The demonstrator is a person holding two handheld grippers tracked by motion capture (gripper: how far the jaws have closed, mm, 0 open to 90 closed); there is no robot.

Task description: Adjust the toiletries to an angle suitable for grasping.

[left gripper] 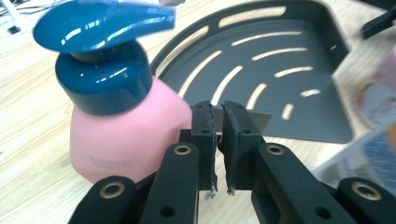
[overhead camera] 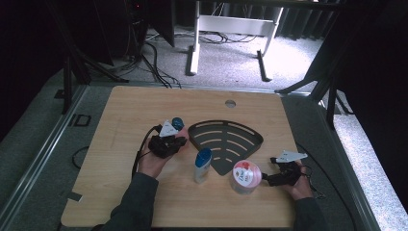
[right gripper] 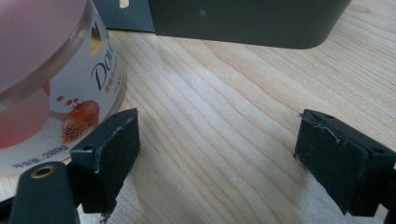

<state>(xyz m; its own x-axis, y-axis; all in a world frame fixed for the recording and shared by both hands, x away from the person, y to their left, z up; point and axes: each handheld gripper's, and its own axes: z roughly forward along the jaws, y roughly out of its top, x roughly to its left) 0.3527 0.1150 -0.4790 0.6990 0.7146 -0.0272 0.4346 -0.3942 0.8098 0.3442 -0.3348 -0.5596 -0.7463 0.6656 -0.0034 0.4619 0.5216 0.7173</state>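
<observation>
Left hand-held gripper (left gripper: 219,154): jaws nearly pressed together, nothing between them, just beside the pump bottle (left gripper: 116,121).
Pump bottle: upright on the tabletop (overhead camera: 144,106), beside the rack (overhead camera: 226,142); nozzle points toward the rack.
Right hand-held gripper (right gripper: 215,158): spread wide, beside the jar (right gripper: 51,84).
Room: bare tabletop behind the rack.

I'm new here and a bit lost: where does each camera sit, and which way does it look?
High view: above the table, looking forward and down; forearms, both hands.
Left gripper view: on the left gripper, jaws nearly shut, facing the pump bottle and rack.
Right gripper view: on the right gripper, jaws open, beside the jar.
All three views share the rack.
</observation>
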